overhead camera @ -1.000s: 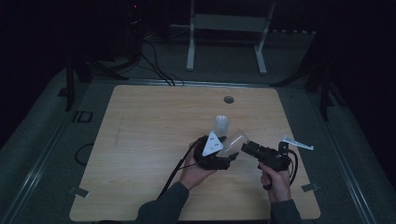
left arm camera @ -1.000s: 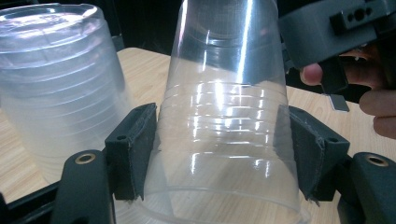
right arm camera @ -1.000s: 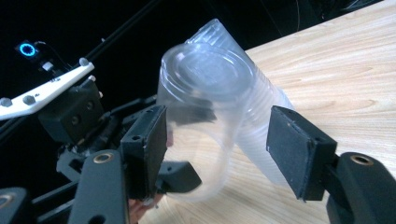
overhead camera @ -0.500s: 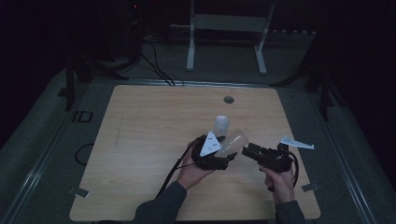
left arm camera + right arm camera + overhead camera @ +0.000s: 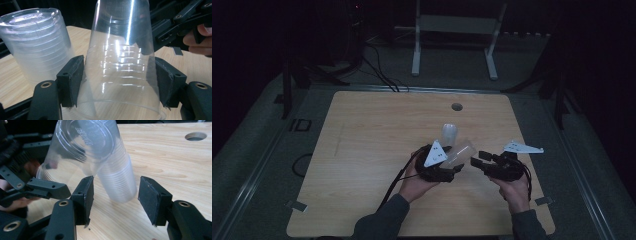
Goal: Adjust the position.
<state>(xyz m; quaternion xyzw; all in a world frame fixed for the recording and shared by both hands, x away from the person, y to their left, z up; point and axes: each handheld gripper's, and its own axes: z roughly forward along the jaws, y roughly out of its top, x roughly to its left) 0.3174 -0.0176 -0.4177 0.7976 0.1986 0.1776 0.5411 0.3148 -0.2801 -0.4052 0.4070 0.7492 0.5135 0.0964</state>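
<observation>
Left gripper (image 5: 458,169) pinches a single clear plastic cup (image 5: 122,62) across its wall; in the left gripper view both black pads (image 5: 75,80) press flat on the cup's sides. Cup is held tilted above the wooden table (image 5: 362,150), base aimed toward the right gripper (image 5: 476,161), rim nearest the left hand (image 5: 419,180). Stack of nested clear cups (image 5: 449,134) stands upside down on the table just beyond the held cup, near mid-table. Right gripper sits close to the cup's base; its jaws have just been closing, yet in the right gripper view nothing lies between them and a gap shows, with the stack visible through it farther off. No contact seen between the right pads (image 5: 86,195) and either cup. Round hole (image 5: 457,106) lies in the table toward the far edge.
</observation>
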